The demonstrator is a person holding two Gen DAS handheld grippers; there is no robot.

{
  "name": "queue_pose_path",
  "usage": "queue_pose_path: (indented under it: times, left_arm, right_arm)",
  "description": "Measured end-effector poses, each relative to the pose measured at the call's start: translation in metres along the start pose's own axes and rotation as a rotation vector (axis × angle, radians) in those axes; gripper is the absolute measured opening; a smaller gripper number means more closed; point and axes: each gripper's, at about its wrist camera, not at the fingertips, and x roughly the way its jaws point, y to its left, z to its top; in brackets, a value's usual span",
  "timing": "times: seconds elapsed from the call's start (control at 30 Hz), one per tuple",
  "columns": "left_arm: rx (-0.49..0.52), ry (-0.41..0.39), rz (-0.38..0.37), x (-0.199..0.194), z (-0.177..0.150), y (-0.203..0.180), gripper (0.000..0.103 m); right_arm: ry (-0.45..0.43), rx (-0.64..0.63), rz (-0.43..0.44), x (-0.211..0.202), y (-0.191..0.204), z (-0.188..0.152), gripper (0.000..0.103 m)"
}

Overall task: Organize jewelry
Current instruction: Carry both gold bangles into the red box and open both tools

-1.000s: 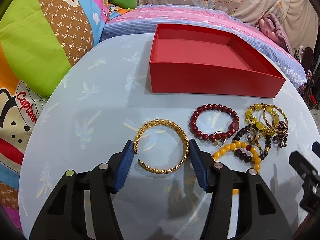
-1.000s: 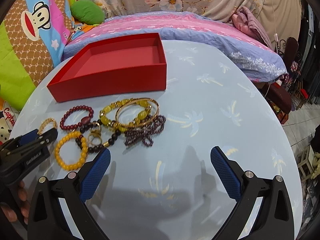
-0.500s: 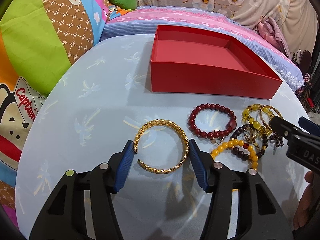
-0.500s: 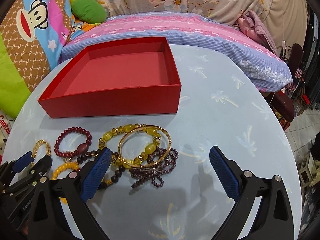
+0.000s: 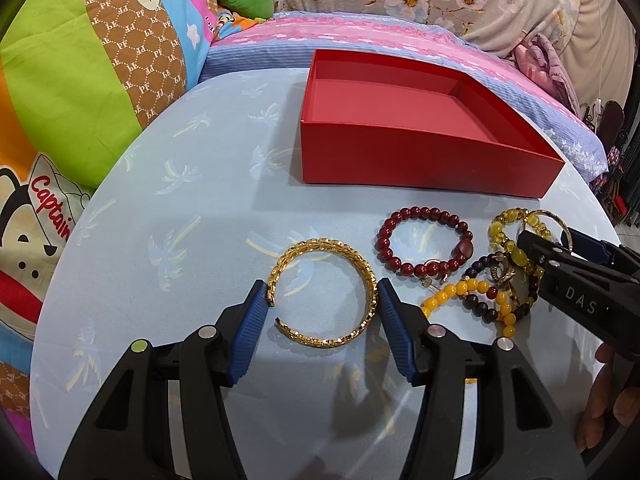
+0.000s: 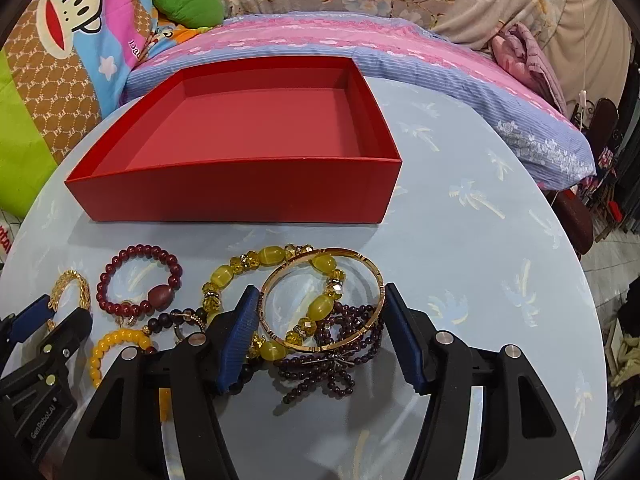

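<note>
Left tool [image 5: 322, 304] is straddling, jaws apart, a gold cuff [image 5: 325, 293] lying flat on the desk [image 5: 180, 216], its gap facing left. Right tool [image 6: 318, 328] is bracketing, jaws apart, a thin bangle [image 6: 322, 298] atop tangled beads; red box [image 6: 240, 196] behind.

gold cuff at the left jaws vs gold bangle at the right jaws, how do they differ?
The gold cuff is an open ring with a gap and a textured, chain-like band; the gold bangle is a closed hoop, thin and smooth. The cuff lies alone on the tablecloth; the bangle rests on the yellow bead bracelet and purple bead strand. Both lie flat, each bracketed by open jaws.
</note>
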Motion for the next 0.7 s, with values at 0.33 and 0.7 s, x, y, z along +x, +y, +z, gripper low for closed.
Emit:
queue_pose_path:
  times: [0.33, 0.7]
  left_arm:
    - [-0.011, 0.006, -0.01, -0.009, -0.005, 0.002, 0.053]
    - [0.044, -0.092, -0.06, -0.05, 0.058, -0.006, 0.053]
  right_arm:
    - [-0.046, 0.048, 0.054, -0.035, -0.019, -0.004, 0.06]
    - [-0.117, 0.013, 0.128, -0.066, -0.029, 0.046, 0.06]
